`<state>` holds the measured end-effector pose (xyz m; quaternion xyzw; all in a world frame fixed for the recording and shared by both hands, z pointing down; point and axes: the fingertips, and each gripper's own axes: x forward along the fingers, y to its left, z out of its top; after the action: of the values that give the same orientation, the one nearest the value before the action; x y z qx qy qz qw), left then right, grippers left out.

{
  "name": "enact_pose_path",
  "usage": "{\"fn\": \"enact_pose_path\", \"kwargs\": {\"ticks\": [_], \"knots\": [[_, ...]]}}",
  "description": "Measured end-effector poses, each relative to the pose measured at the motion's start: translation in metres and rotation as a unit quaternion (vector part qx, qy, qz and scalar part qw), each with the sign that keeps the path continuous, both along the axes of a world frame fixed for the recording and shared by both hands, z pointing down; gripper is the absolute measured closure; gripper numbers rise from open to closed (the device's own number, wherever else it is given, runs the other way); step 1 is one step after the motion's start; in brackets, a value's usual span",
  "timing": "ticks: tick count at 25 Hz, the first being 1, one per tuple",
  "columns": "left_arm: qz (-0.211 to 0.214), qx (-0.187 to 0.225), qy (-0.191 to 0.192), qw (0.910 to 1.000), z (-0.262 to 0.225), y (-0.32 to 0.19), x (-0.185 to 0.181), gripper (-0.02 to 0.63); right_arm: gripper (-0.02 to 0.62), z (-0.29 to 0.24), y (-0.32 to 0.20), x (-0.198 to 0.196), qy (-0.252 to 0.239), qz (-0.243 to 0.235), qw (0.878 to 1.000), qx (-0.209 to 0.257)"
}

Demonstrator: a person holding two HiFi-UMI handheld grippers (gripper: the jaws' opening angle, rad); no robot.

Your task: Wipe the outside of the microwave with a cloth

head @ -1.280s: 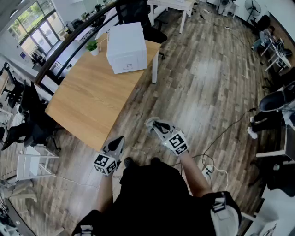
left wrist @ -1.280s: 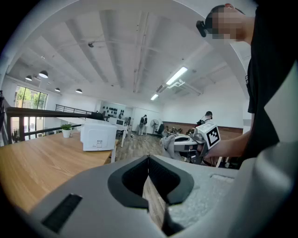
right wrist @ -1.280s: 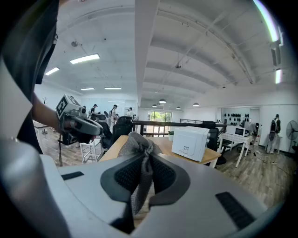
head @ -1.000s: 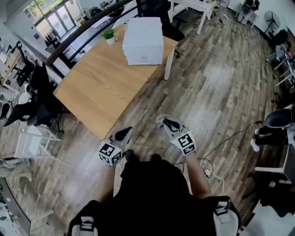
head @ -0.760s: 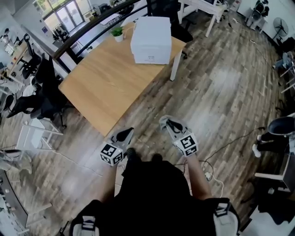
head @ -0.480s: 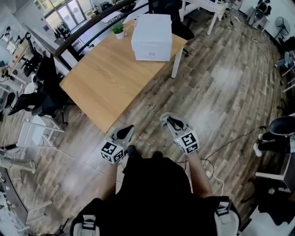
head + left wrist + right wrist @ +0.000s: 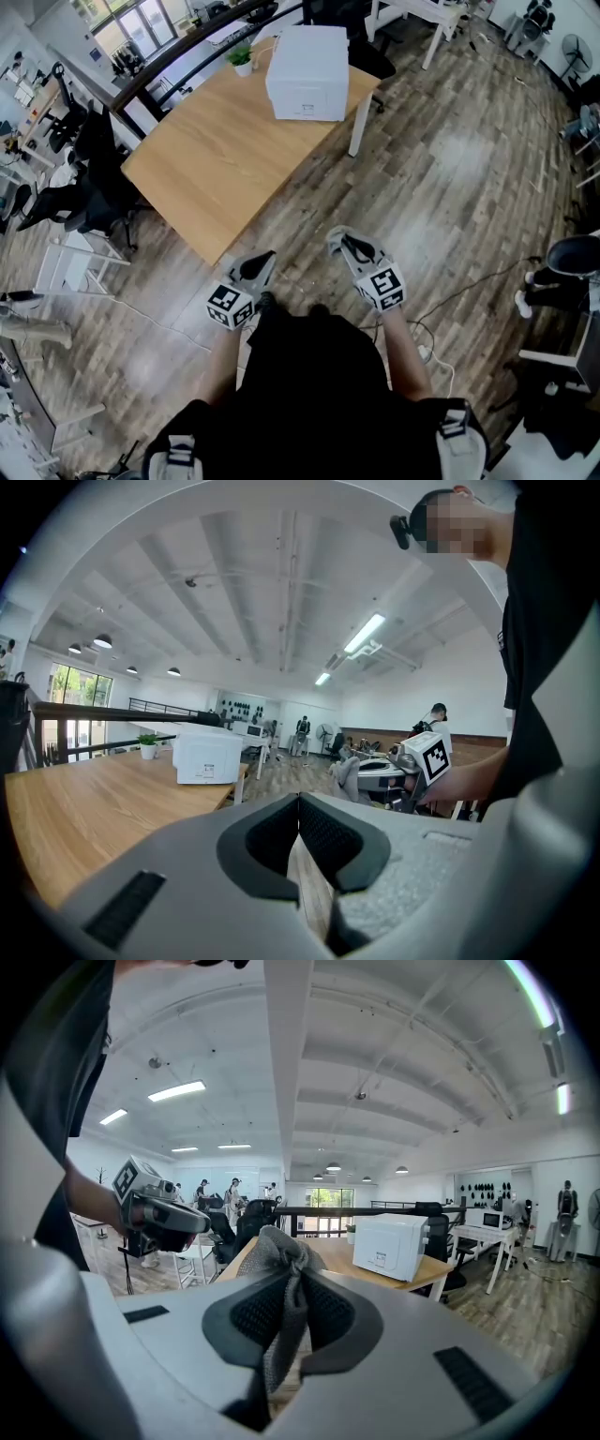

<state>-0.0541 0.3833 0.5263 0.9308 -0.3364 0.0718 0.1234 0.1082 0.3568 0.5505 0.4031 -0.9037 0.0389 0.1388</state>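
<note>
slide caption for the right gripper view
Right gripper shut on a grey cloth, facing the white microwave on the wooden table.

A wooden table (image 7: 211,159) carries two things — a white microwave (image 7: 307,60) and a small potted plant (image 7: 242,60).

Grey left tongs (image 7: 263,257) and right tongs (image 7: 338,238), dark ribbed pads (image 7: 251,1313), black-and-white marker cubes (image 7: 230,306), black top (image 7: 309,375)
</note>
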Motion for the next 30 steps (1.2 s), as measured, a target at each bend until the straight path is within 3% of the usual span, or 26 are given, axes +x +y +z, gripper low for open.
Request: {"fn": "enact_pose_path", "kwargs": {"ticks": [14, 30], "knots": [[-0.015, -0.011, 0.001, 0.9998, 0.005, -0.002, -0.015, 0.603, 0.563, 0.011, -0.006, -0.01, -0.002, 0.004, 1.0, -0.021], [0.008, -0.02, 0.023, 0.9995, 0.015, -0.089, -0.035, 0.603, 0.563, 0.016, -0.079, -0.032, 0.026, 0.011, 0.999, -0.023]]}}
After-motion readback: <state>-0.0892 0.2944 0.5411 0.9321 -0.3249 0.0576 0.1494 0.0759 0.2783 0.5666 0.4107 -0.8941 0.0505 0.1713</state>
